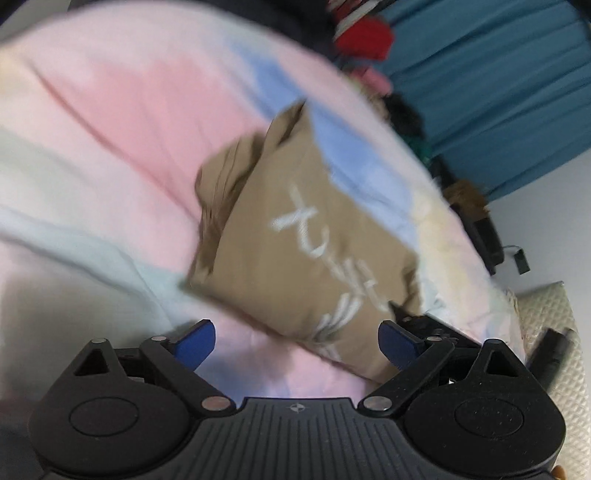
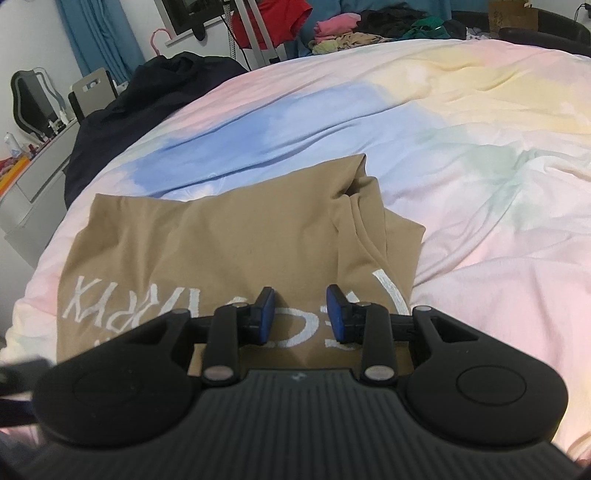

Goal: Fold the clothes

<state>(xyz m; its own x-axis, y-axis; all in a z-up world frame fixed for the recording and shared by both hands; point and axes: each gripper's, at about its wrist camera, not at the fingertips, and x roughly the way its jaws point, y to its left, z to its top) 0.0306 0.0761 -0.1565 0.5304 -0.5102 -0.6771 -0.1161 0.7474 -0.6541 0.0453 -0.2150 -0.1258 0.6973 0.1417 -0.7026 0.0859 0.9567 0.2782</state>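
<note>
A tan T-shirt with white lettering lies folded into a compact rectangle on the pastel bedspread. It also shows in the left wrist view, blurred, with its bunched edge at the upper left. My left gripper is wide open and empty, just short of the shirt's near corner. My right gripper is open and empty, hovering over the shirt's near edge above the lettering.
A dark garment lies at the bed's far left edge. A pile of coloured clothes sits at the far end of the bed. Blue curtains hang beyond. A grey dresser stands left of the bed.
</note>
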